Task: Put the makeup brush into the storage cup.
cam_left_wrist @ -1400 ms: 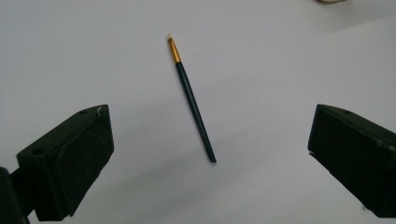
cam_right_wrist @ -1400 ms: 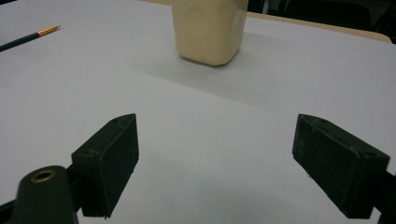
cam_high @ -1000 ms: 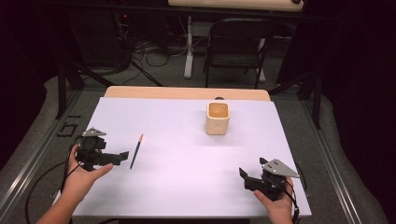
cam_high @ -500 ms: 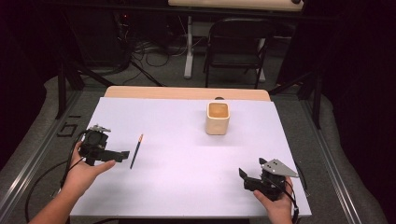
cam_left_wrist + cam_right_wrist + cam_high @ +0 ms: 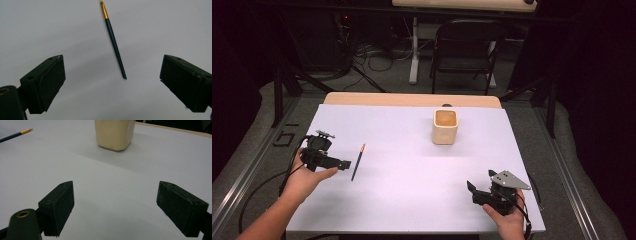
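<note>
My left gripper: black body, two blocky black jaws with flat pads, a small round hole in each jaw.
Brass ring: a gold-coloured round fitting low at the left of my left gripper view.
Left cable: thin, black, trailing from the body.
My right gripper: black, same blocky jaws.
Grey plate: three-cornered, on top of my right gripper.
My forearms: bare, no sleeves.

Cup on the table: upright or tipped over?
Upright. In the high view the cup stands on its base on the white table with its square mouth facing up; the right gripper view shows its base flat on the surface.
</note>
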Demonstrator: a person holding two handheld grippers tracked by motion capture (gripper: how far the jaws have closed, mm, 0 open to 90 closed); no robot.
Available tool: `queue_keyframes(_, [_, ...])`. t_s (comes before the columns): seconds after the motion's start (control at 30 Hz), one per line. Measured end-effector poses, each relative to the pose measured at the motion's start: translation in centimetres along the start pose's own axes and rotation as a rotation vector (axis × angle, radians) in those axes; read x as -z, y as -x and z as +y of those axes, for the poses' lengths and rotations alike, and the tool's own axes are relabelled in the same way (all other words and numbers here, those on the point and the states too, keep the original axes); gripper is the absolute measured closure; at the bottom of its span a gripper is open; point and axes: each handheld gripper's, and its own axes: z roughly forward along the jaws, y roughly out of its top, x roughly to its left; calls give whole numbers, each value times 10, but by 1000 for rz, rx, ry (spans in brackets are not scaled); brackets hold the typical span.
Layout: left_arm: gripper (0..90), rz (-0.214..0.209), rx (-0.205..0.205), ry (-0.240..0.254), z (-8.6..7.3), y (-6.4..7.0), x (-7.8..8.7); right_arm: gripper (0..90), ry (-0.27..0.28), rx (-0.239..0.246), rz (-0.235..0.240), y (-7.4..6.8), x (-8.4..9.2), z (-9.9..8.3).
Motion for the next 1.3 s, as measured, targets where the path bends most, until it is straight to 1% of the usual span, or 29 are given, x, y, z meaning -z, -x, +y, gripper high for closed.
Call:
queue_keyframes(0.13, [78, 3, -1, -15, 3, 0, -3, 143, 1, 3, -5, -1, -1, 0])
queue_keyframes(0.2, [82, 8, -3, -20, 4, 0, -5, 143, -12, 8, -10, -1, -1, 0])
queue_keyframes(0.23, [88, 6, -11, -33, 6, 0, -6, 143, -14, 9, -10, -1, -1, 0])
queue_keyframes(0.33, [111, 3, -10, -33, 7, 0, -8, 143, -8, 7, -9, -1, -1, 0])
queue_keyframes(0.37, [122, 0, -17, -36, 8, 0, -9, 143, -11, 6, -8, -1, -1, 0])
queue_keyframes(0.47, [148, -8, -19, -40, 9, 1, -11, 143, -10, 7, -7, -1, -1, 0])
queue_keyframes(0.53, [149, -5, -22, -44, 11, 1, -13, 143, -9, 6, -7, -1, -1, 0])
queue_keyframes(0.73, [149, -12, -6, -50, 15, 0, -17, 143, -10, 7, -6, -1, -1, 0])
queue_keyframes(0.87, [149, -10, 2, -54, 18, 1, -20, 143, -12, 8, -6, -1, -1, 0])
queue_keyframes(1.0, [159, -5, -10, -69, 21, 1, -22, 144, -11, 9, -4, -1, -1, 0])
queue_keyframes(1.3, [188, -10, -12, -94, 27, 3, -27, 144, -14, 13, 1, -2, -2, 0])
